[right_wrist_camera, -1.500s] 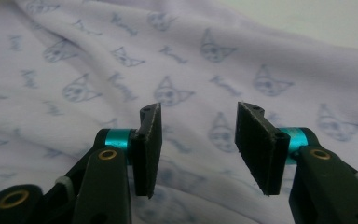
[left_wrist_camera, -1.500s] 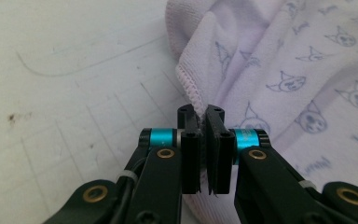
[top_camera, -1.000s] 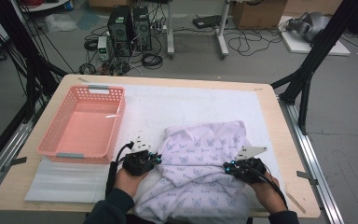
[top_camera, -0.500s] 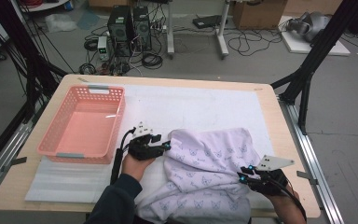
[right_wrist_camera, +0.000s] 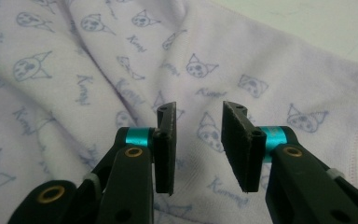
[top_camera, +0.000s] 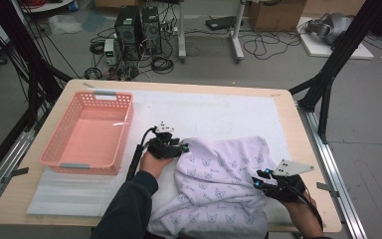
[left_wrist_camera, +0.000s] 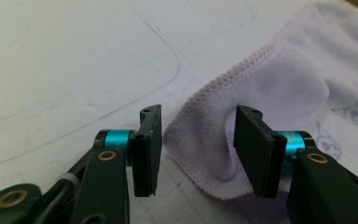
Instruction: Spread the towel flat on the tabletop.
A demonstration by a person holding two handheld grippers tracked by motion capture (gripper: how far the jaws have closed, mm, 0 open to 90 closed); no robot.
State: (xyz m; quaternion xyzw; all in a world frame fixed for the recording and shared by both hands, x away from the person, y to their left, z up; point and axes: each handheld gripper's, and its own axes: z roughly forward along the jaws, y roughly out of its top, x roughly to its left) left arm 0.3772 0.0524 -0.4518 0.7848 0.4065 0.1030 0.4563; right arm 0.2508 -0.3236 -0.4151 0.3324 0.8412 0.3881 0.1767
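A lilac towel (top_camera: 229, 174) printed with small cartoon faces lies rumpled at the table's front right, part of it hanging over the front edge. My left gripper (top_camera: 181, 148) is at the towel's left edge. In the left gripper view it (left_wrist_camera: 198, 112) is open, and a stitched, folded corner of the towel (left_wrist_camera: 284, 79) lies loose between the jaws. Those jaws have just sprung apart and eased in slightly. My right gripper (top_camera: 256, 179) hovers over the towel's right part. It (right_wrist_camera: 199, 107) is open above the printed cloth (right_wrist_camera: 98, 56), its jaws still widening, with nothing between them.
A pink plastic basket (top_camera: 108, 94) stands empty at the left of the table. A white mat (top_camera: 214, 112) covers the tabletop. Computer cases, cables and black frame posts stand on the floor beyond the far edge.
Both grippers were shut on the towel and now stand open. My left hand moved away from the front edge along the towel's left side. The right hand barely moved.
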